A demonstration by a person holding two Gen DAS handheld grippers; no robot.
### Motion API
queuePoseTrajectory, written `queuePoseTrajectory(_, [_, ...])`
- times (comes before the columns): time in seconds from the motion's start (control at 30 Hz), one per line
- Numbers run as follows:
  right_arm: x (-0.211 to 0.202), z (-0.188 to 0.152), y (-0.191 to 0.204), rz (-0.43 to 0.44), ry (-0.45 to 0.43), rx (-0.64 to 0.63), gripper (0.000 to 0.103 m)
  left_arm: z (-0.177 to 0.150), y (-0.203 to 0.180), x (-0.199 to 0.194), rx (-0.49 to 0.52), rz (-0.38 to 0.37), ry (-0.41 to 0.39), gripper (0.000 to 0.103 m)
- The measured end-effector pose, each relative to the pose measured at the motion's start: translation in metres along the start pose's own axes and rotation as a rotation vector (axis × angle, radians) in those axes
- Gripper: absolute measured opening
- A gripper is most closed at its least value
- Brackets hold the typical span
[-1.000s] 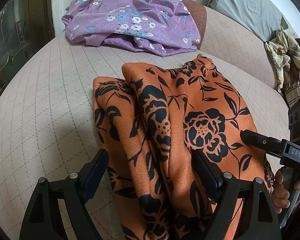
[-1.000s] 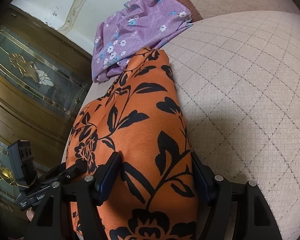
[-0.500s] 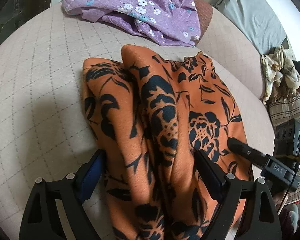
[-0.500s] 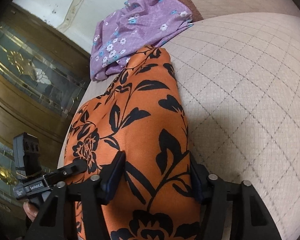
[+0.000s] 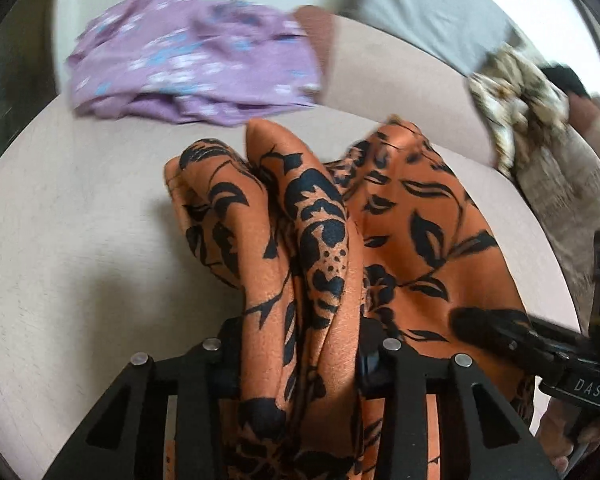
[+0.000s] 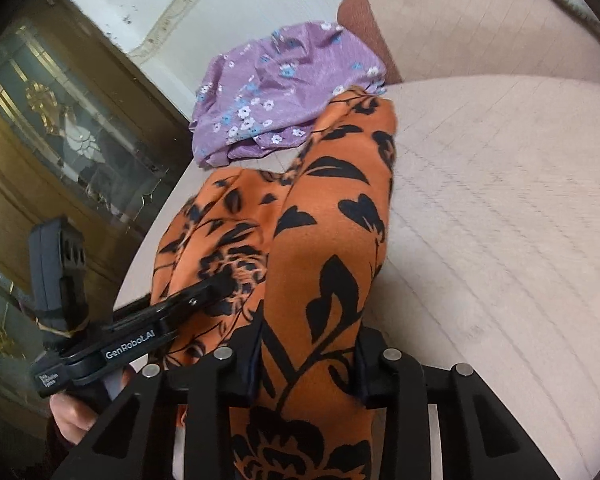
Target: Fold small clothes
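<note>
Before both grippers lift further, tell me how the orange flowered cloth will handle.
Probably floppy: the orange cloth bunches into soft ridges between the left gripper and sags toward the right gripper, both of which have just closed on it. Likely light, since thin folds hang freely. Its slight sheen hints it may slip; that is hard to judge through the blur.

one orange black-flowered garment [image 5: 400, 216], one purple flowered garment [image 5: 196, 68], one crumpled cream patterned cloth [image 5: 520, 92], two grippers

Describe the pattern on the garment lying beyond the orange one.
The purple garment has small white and blue flowers; clearest in the right wrist view.
</note>
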State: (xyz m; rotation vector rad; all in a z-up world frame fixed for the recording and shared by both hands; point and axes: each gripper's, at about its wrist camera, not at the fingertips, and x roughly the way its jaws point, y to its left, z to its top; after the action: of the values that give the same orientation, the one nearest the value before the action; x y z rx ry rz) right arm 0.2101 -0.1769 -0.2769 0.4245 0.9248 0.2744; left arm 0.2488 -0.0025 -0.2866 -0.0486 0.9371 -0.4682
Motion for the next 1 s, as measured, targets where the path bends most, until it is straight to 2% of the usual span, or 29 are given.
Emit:
queuePoseTrajectory(0.13, [-0.056, -0.023, -0.036, -0.05, -0.037, 0.023, 0.037, -0.023, -0.063, 0.01, 0.054, -0.075, 0.067, 0.04])
queuePoseTrajectory(0.3, [-0.104, -0.057, -0.11, -0.036, -0.035, 0.206, 0.036, -0.039, -0.128, 0.013, 0.143, -0.06, 0.082, 0.04])
queuePoseTrajectory(0.4, [-0.119, -0.071, -0.138, -0.013, -0.04, 0.291, 0.036, -0.043, -0.147, 0.012, 0.168, -0.056, 0.11, 0.04])
queuePoseTrajectory(0.53, [-0.135, -0.07, -0.143, 0.014, -0.084, 0.279, 0.036, -0.044, -0.146, 0.01, 0.135, -0.047, 0.139, 0.04])
queuePoseTrajectory(0.7, [-0.126, -0.065, -0.149, 0.001, -0.073, 0.294, 0.036, -0.041, -0.136, 0.022, 0.082, 0.007, 0.17, 0.043])
queuePoseTrajectory(0.8, [-0.118, -0.06, -0.153, 0.0, -0.069, 0.302, 0.036, -0.043, -0.13, 0.025, 0.057, 0.017, 0.182, 0.048])
queuePoseTrajectory(0.9, [-0.112, -0.056, -0.152, -0.014, -0.066, 0.282, 0.037, -0.045, -0.124, 0.027, 0.044, 0.014, 0.18, 0.055])
queuePoseTrajectory(0.93, [-0.108, -0.056, -0.154, -0.035, -0.057, 0.276, 0.037, -0.048, -0.124, 0.028, 0.066, 0.028, 0.172, 0.062])
queuePoseTrajectory(0.97, [-0.104, -0.056, -0.155, -0.056, -0.042, 0.273, 0.041, -0.051, -0.122, 0.029, 0.082, 0.044, 0.167, 0.071])
queuePoseTrajectory(1.0, [-0.1, -0.056, -0.157, -0.072, -0.025, 0.275, 0.048, -0.055, -0.12, 0.03, 0.088, 0.059, 0.163, 0.074])
